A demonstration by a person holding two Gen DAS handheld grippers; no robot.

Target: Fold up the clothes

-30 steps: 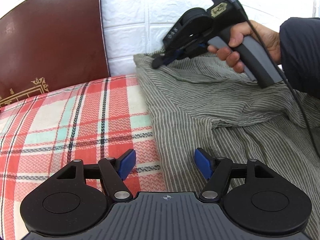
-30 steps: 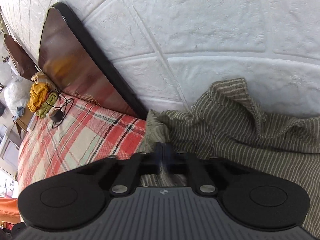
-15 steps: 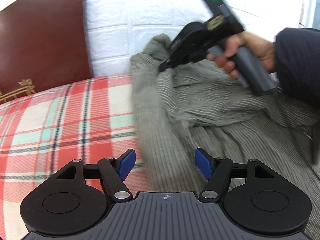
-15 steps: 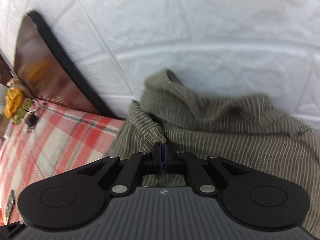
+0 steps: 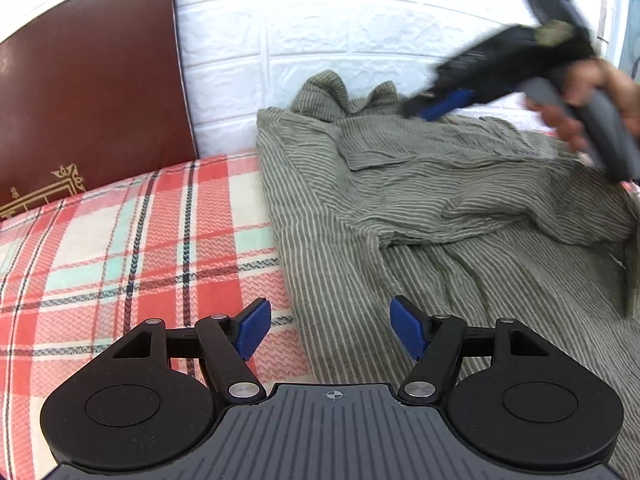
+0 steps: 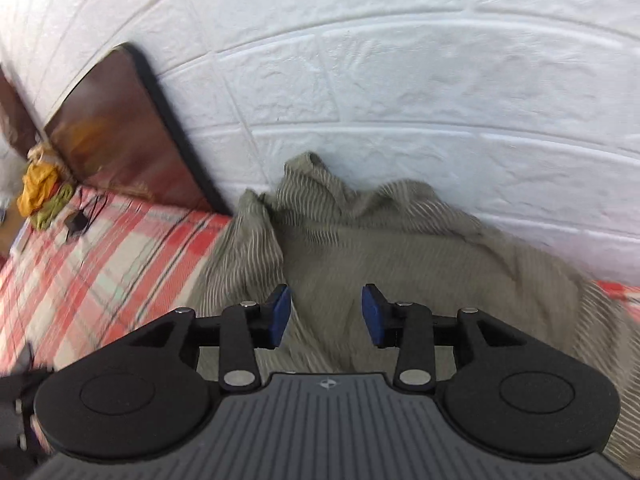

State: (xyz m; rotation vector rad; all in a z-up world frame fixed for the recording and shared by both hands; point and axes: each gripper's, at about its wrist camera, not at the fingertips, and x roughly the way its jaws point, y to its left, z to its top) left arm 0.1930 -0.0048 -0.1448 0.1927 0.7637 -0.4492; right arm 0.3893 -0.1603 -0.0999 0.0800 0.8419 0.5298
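An olive-grey striped garment (image 5: 420,208) lies rumpled on the red plaid bedcover (image 5: 132,240), its far corner bunched up against the white wall. My left gripper (image 5: 330,330) hovers open over the garment's near left edge, nothing between its blue pads. In the left wrist view the right gripper (image 5: 444,106), held by a hand (image 5: 588,92), is blurred above the garment's far side. The right wrist view shows my right gripper (image 6: 324,314) open above the garment (image 6: 400,252), empty.
A dark brown padded headboard (image 5: 88,92) leans against the white brick-pattern wall (image 5: 320,28) at the left. In the right wrist view a heap of yellow and green cloth (image 6: 40,196) and a small black charger with cable (image 6: 78,220) lie at the far left.
The right gripper was shut on the garment's far corner; it has let go, opened, and pulled back to the right. The corner now lies bunched by the wall. My left gripper stayed open.
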